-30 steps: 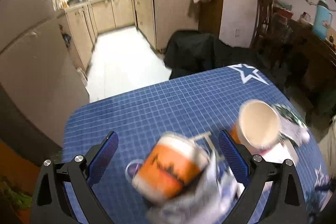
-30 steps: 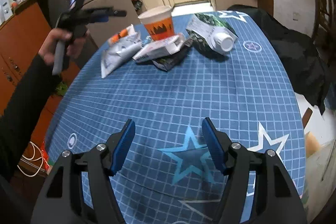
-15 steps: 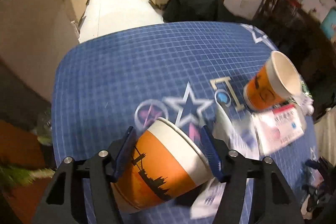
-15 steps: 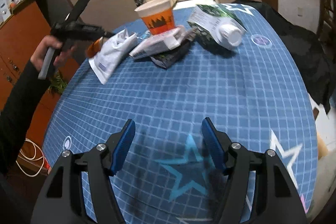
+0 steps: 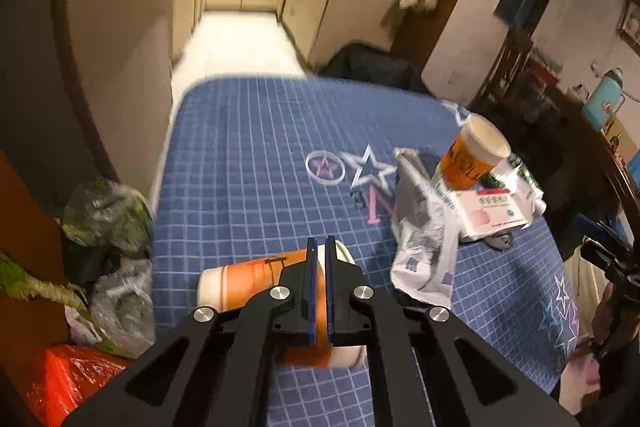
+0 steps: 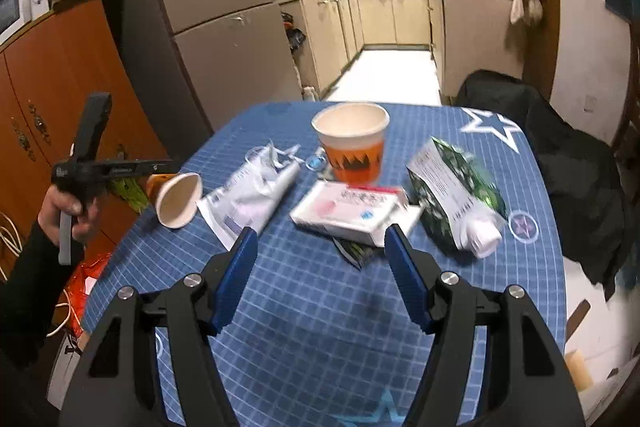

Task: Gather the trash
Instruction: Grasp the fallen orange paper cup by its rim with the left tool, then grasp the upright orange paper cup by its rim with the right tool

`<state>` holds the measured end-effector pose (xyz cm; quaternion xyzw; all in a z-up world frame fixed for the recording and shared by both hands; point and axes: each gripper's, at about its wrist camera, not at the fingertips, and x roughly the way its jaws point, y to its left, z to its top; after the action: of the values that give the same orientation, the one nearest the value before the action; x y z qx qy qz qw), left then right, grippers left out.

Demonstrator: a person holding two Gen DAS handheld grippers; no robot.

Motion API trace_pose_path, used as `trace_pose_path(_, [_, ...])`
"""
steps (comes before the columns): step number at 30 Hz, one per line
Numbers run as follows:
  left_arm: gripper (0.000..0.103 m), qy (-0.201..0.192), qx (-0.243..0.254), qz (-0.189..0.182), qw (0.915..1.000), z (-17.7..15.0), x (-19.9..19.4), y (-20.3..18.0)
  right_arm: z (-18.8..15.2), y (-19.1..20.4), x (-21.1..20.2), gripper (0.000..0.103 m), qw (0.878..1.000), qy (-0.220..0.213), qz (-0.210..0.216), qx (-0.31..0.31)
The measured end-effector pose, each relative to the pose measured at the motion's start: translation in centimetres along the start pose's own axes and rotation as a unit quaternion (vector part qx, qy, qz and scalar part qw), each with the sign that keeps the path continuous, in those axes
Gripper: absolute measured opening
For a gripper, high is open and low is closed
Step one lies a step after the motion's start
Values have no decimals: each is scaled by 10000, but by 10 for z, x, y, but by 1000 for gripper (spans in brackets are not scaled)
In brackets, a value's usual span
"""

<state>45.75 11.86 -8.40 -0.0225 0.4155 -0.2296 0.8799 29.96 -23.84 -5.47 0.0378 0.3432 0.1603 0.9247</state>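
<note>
Left claw (image 5: pixel 319 255) clamps the tipped cup's (image 6: pixel 178 199) rim, mouth toward the wrapper (image 5: pixel 424 243). Right claw (image 6: pixel 320 247) gapes empty; box (image 6: pixel 352 213), upright cup (image 6: pixel 351 147), carton (image 6: pixel 456 195) just ahead.

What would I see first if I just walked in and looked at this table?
Probably the orange paper cup tipped on its side at the table's left edge, pinched by its rim in the left gripper. Next, a second orange cup standing upright mid-table, with a white box in front of it and a green carton lying to its right on the blue checked tablecloth.
</note>
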Motion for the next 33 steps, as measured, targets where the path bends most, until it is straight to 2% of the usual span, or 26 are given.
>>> trace_pose_path(1, [5,-191,131,93,9997,-1,-8,-7,0,2,0,63,10000,-4,13,-9])
trace_pose_path(2, [11,-432,313,288,9982,-5,-21,-16,0,3,1,64,10000,1,21,-10])
trace_pose_path(3, [35,-558,412,415,9967,-8,-28,-22,-1,3,1,65,10000,4,21,-3])
trace_pose_path(4, [53,-741,550,623,9938,-13,-37,-33,-2,3,1,68,10000,-7,35,15])
trace_pose_path(5, [82,-963,713,843,9892,-20,-43,-45,-4,3,1,68,10000,-8,51,33])
trace_pose_path(6, [86,-1129,920,1047,9838,-27,-46,-57,-5,1,2,68,9999,4,71,75])
trace_pose_path(8, [86,-1144,1392,1366,9741,-37,-40,-78,-7,-2,4,68,9998,30,96,159])
trace_pose_path(10, [86,-1033,1818,2023,9567,-45,-19,-98,-8,-3,6,68,9997,54,88,220])
trace_pose_path(12, [82,-767,1805,2354,9519,-47,4,-98,-9,-2,6,68,9998,31,61,202])
trace_pose_path(13, [68,-661,1718,2478,9512,-48,12,-94,-8,-1,5,68,9999,8,40,165])
trace_pose_path(14, [58,-540,1581,2604,9509,-48,19,-88,-5,-1,5,68,9999,-16,14,103])
trace_pose_path(15, [43,-385,1302,2661,9543,-48,26,-78,-2,-1,5,68,10000,-38,-11,53])
trace_pose_path(16, [39,-420,1181,2639,9564,-48,26,-72,2,-1,6,68,10000,-65,-35,12])
trace_pose_path(18, [27,-693,1121,2772,9517,-50,18,-71,16,-2,10,68,9999,-153,-60,-40])
trace_pose_path(22, [6,-1117,934,2762,9500,-51,0,-72,58,-10,32,68,9997,-235,-86,-78])
trace_pose_path(23, [4,-1187,880,2734,9505,-51,-4,-72,66,-13,41,64,9998,-179,-89,-66])
trace_pose_path(25, [4,-1288,647,2465,9584,-49,-12,-67,88,-21,69,54,9997,133,-188,0])
trace_pose_path(26, [4,-1311,629,2481,9578,-50,-14,-66,95,-25,82,45,9992,281,-274,23])
trace_pose_path(27, [4,-1314,650,2439,9586,-50,-15,-66,102,-31,97,41,9982,451,-386,73])
trace_pose_path(29, [4,-1351,624,2381,9598,-54,-19,-63,107,-41,120,35,9957,818,-380,229])
trace_pose_path(31, [4,-1367,611,2302,9616,-58,-22,-61,112,-50,132,35,9943,914,-423,334])
trace_pose_path(33, [4,-1394,556,2272,9622,-63,-28,-59,111,-60,141,32,9910,1125,-268,668])
